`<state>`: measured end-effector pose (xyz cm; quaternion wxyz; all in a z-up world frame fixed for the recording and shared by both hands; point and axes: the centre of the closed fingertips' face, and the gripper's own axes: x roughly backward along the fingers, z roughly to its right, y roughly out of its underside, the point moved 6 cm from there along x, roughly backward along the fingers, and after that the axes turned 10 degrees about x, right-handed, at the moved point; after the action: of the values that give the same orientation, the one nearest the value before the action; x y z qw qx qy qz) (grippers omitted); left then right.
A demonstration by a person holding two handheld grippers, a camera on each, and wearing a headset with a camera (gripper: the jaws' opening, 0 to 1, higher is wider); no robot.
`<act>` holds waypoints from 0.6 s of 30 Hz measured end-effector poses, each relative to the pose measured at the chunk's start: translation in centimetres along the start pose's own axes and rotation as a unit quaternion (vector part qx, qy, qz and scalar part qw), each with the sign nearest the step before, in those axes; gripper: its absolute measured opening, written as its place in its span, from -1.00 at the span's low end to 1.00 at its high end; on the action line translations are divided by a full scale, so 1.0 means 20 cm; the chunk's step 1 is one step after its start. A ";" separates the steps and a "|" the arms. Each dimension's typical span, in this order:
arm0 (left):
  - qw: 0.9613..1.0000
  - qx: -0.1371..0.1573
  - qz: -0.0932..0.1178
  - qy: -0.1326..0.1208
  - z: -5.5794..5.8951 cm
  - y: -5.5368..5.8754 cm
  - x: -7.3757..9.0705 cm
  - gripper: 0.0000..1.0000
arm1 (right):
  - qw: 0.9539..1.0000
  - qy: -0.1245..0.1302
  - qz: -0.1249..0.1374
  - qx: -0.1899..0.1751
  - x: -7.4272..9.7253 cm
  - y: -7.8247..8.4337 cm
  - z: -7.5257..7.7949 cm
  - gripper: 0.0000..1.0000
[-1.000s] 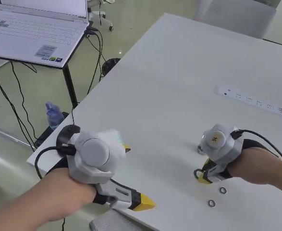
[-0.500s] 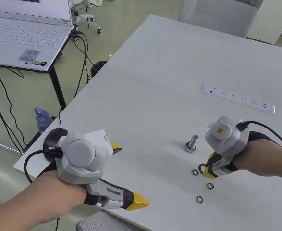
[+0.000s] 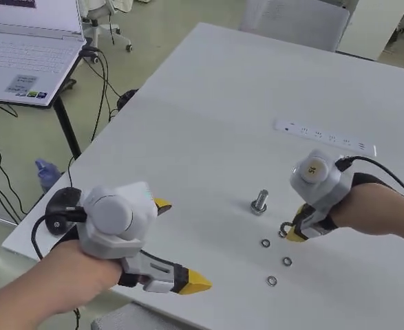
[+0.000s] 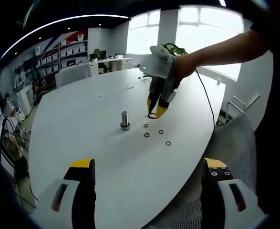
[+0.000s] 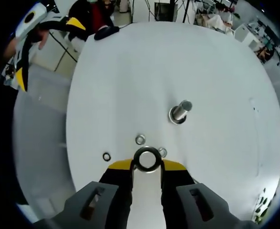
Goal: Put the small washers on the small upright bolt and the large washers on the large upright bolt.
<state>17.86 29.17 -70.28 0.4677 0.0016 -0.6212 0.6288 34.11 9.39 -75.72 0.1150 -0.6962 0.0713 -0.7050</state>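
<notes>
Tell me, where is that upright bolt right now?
In the head view the bolt stands upright on the white table, just left of the right gripper holding a washer, beyond the loose washers.

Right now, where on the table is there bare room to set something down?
Bare: between the bolt and the power strip, and between the bolt and the left tool. Crowded: three loose washers by the right tool.
</notes>
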 end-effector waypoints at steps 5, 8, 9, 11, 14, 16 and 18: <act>1.000 -0.006 -0.005 0.004 0.00 0.00 -0.02 0.84 | 1.000 0.002 0.006 -0.006 0.01 -0.02 0.02 -0.57; 1.000 -0.006 -0.006 0.006 0.00 -0.01 -0.03 0.83 | 1.000 0.008 0.011 -0.006 0.02 -0.05 0.06 -0.57; 1.000 -0.008 -0.007 0.004 0.00 0.00 -0.04 0.83 | 1.000 0.009 0.016 -0.007 0.03 -0.06 0.07 -0.57; 1.000 -0.010 -0.010 0.004 0.00 0.01 -0.05 0.83 | 1.000 0.010 0.019 -0.009 0.04 -0.08 0.08 -0.57; 1.000 -0.009 -0.004 0.008 0.01 0.01 -0.07 0.83 | 1.000 0.014 0.022 -0.001 0.05 -0.13 0.11 -0.57; 1.000 -0.011 -0.003 0.009 0.01 0.01 -0.07 0.83 | 1.000 0.018 0.022 0.002 0.06 -0.15 0.14 -0.57; 1.000 -0.011 -0.001 0.009 0.01 0.00 -0.08 0.83 | 1.000 0.021 0.022 0.003 0.07 -0.17 0.16 -0.57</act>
<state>18.68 28.07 -71.19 0.4739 -0.0090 -0.6235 0.6217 37.08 12.53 -73.50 0.1310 -0.6792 0.0874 -0.7169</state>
